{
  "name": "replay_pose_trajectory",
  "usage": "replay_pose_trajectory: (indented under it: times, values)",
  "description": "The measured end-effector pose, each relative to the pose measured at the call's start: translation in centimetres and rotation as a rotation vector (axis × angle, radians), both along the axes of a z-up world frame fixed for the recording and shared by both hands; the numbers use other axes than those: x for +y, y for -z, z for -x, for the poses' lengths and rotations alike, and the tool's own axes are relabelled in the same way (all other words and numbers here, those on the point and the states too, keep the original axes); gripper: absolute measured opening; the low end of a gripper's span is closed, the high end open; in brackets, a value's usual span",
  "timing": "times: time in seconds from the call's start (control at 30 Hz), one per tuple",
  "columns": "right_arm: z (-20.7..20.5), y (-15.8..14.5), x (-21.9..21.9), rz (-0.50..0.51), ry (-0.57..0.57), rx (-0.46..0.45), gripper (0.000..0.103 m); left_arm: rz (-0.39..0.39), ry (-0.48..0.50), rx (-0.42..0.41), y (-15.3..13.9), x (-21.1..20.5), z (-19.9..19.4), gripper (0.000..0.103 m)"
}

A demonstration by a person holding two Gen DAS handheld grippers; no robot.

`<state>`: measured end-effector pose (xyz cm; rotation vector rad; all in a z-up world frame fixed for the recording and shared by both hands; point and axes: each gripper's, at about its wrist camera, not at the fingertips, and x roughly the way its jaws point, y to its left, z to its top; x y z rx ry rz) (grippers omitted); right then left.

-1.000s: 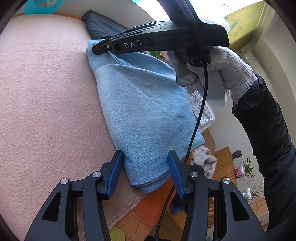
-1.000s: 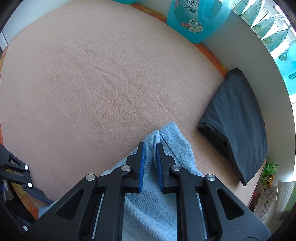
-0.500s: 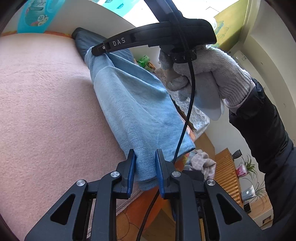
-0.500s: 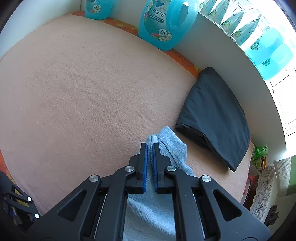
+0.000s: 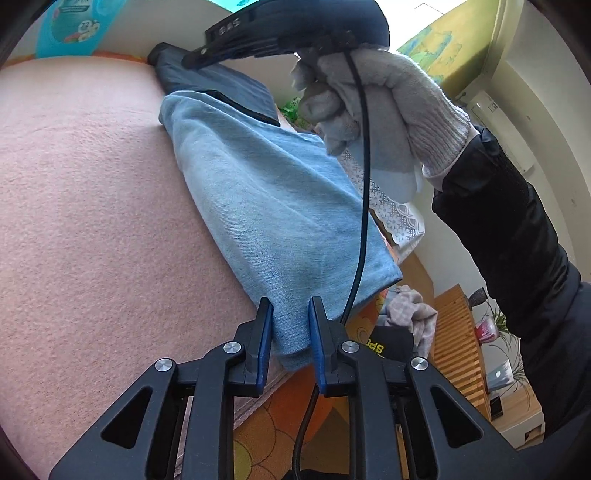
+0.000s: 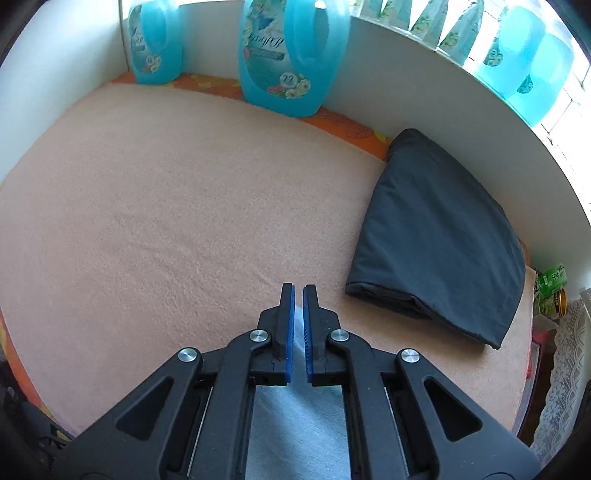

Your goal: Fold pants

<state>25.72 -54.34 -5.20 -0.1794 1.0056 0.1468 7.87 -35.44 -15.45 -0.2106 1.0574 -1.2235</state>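
Folded light blue pants (image 5: 273, 206) lie along the right edge of the pink blanket (image 5: 92, 221). My left gripper (image 5: 290, 306) is shut on their near end at the table's edge. My right gripper (image 6: 298, 291) is nearly shut, with a thin fold of the blue fabric (image 6: 299, 417) between and below its fingers. In the left wrist view the right gripper's body (image 5: 288, 29) is held by a gloved hand (image 5: 384, 103) above the far end of the pants; its tips are hidden there.
A folded dark garment (image 6: 439, 236) lies at the back right by the white wall. Two blue detergent bottles (image 6: 291, 55) stand at the back. A green packet and tin (image 6: 550, 291) sit past the right edge. The floor (image 5: 461, 332) drops off right of the pants.
My left gripper closed on the near end of the pants. My right gripper drew in over its end of the pants, whose tip no longer sticks out past the fingers.
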Motion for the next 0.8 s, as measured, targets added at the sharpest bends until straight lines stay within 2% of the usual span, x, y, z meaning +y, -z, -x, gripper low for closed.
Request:
replay_pose_trajectory:
  times: [0.03,0.13,0.2,0.23,0.4,0.5,0.6,0.67,0.73,0.77,0.8]
  values:
    - [0.4,-1.0,-0.8,-0.024,0.010,-0.027,0.009,-0.006,0.001,0.001,0.0,0.0,0.2,0.018]
    - [2.3,-2.1,-2.1,0.007,0.008,-0.043,0.020,-0.014,0.008,0.003,-0.5,0.3,0.1,0.018]
    - [4.0,-1.7,-2.8,0.027,0.006,-0.041,0.038,-0.031,0.012,-0.002,-0.8,0.4,0.1,0.020]
    - [4.8,-1.2,-3.4,0.030,0.009,-0.027,0.041,-0.034,0.013,-0.013,-1.0,0.6,0.1,0.020]
    - [6.4,1.7,-5.2,0.052,0.014,0.024,0.042,-0.011,-0.030,-0.078,-2.4,1.4,0.0,0.020]
    - [5.8,2.7,-5.1,0.061,-0.018,0.049,0.044,0.001,0.023,-0.080,-2.6,0.1,0.1,0.020]
    - [4.9,3.3,-4.8,0.062,-0.070,0.076,0.049,-0.022,0.074,-0.106,-2.4,-0.9,0.4,0.020]
    - [4.6,3.5,-4.6,0.021,-0.109,0.094,0.049,-0.037,0.080,-0.106,-1.9,-1.3,0.3,0.020]
    - [4.6,3.8,-4.2,0.020,-0.135,0.101,0.049,-0.043,0.078,-0.089,-1.5,-1.4,0.1,0.020]
    - [4.6,4.0,-3.9,0.021,-0.149,0.110,0.049,-0.046,0.075,-0.084,-1.4,-1.3,-0.2,0.020]
    - [4.5,4.3,-3.7,0.030,-0.153,0.112,0.041,-0.046,0.075,-0.083,-1.3,-1.3,-0.2,0.020]
